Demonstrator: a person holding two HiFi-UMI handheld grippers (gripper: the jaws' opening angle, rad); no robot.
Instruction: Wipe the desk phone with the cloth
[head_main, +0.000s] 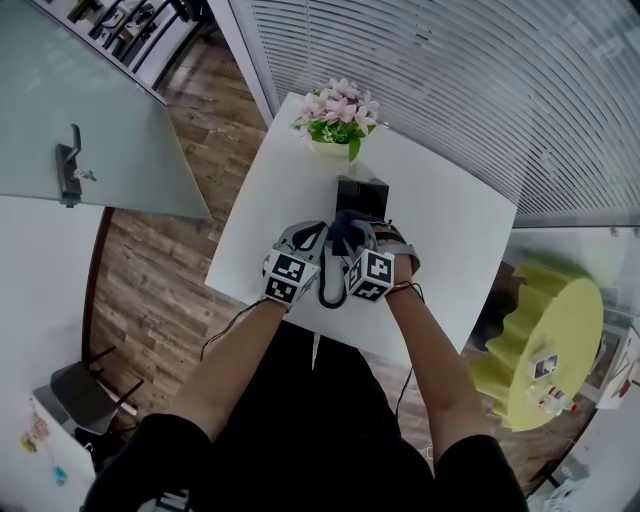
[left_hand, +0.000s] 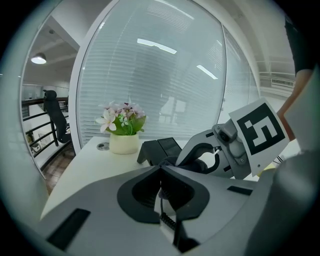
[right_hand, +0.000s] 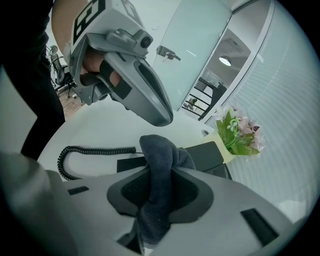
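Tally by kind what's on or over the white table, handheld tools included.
Desk phone: 1
Cloth: 1
Pot of flowers: 1
Handheld tools: 2 (left tongs, right tongs)
Total: 5

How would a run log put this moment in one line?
right tool: shut on cloth | left tool: shut, empty | phone: on table, cloth close by

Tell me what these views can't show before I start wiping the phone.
- Keypad and handset of the desk phone: in the head view they are too small, and partly covered by the left gripper and right gripper.
- Whether the cloth touches the phone: in the right gripper view the cloth itself hides the contact spot.
- Where the coiled cord ends: in the right gripper view it runs behind the cloth and jaws.
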